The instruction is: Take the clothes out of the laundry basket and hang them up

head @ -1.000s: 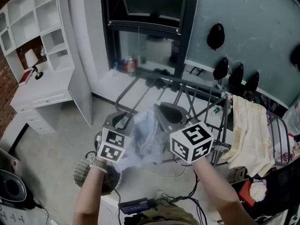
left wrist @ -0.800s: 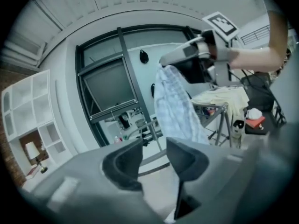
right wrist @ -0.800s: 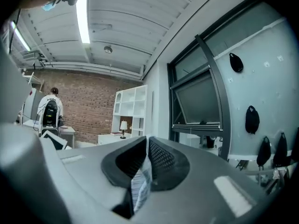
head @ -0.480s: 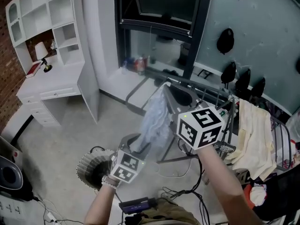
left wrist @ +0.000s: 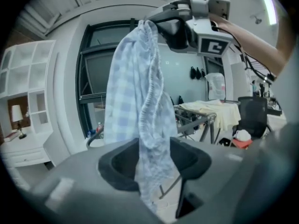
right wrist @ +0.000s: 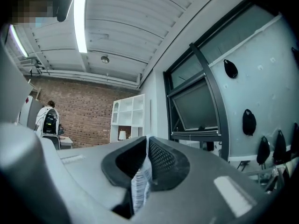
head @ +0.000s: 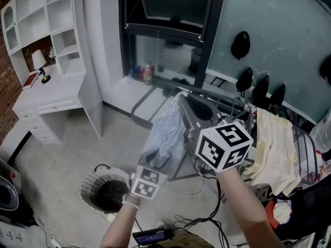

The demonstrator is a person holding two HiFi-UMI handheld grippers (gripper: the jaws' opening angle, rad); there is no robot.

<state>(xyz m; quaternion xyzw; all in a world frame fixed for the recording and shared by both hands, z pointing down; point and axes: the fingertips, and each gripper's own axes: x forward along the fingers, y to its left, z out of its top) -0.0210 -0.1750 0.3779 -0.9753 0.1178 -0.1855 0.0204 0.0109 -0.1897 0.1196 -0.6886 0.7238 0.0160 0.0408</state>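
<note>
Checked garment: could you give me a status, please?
Right gripper shut on checked garment, top edge. Left gripper just opened, garment loose between jaws. Nothing blocking.

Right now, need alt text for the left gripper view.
A pale blue checked garment hangs from the right gripper at top, its tail between the left gripper's jaws, which have just been opening and stand apart. A drying rack stands behind.

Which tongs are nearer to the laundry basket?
Left. The left tongs, jaws just opened with the checked garment hanging between them, sit beside the laundry basket. The right tongs, shut on the garment's top, are higher and farther away.
</note>
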